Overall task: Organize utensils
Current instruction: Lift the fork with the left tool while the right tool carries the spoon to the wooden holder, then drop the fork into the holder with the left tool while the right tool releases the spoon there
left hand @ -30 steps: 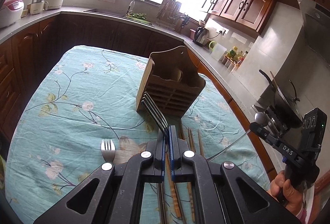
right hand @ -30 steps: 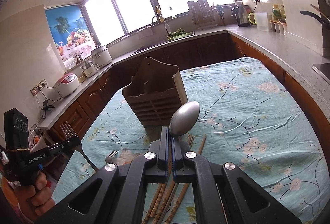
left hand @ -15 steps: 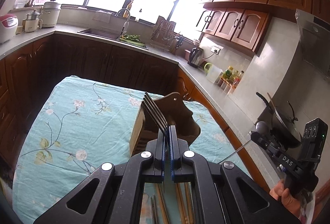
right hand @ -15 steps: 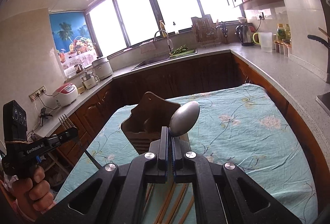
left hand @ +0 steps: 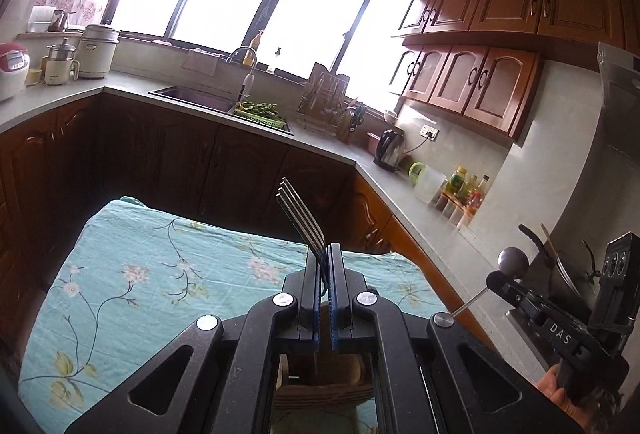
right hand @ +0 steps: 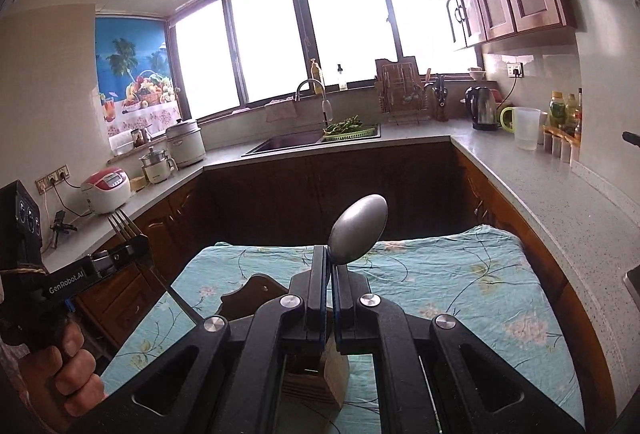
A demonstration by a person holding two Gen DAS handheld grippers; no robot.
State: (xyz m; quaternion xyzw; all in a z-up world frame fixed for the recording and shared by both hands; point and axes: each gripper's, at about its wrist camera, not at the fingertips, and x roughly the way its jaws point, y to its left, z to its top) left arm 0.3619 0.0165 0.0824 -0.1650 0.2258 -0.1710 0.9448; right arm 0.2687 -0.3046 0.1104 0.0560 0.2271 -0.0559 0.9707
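My left gripper (left hand: 325,254) is shut on a metal fork (left hand: 300,218), tines pointing up and away; it also shows at the left of the right wrist view (right hand: 132,242). My right gripper (right hand: 329,258) is shut on a metal spoon (right hand: 358,230), bowl up; it also shows at the right of the left wrist view (left hand: 508,274). The wooden utensil holder (left hand: 320,390) sits below both grippers, mostly hidden by the gripper bodies; its top and side show in the right wrist view (right hand: 256,294).
The table has a teal flowered cloth (left hand: 152,274). Dark wooden cabinets and a grey countertop (right hand: 520,174) run around it, with a sink (right hand: 296,142), a kettle (right hand: 482,108) and a rice cooker (right hand: 108,188). A pan (left hand: 560,274) stands at the right.
Both grippers have risen and tilted up with fork and spoon held. The holder has dropped below the fingers, and the chopsticks and second fork on the cloth have left view.
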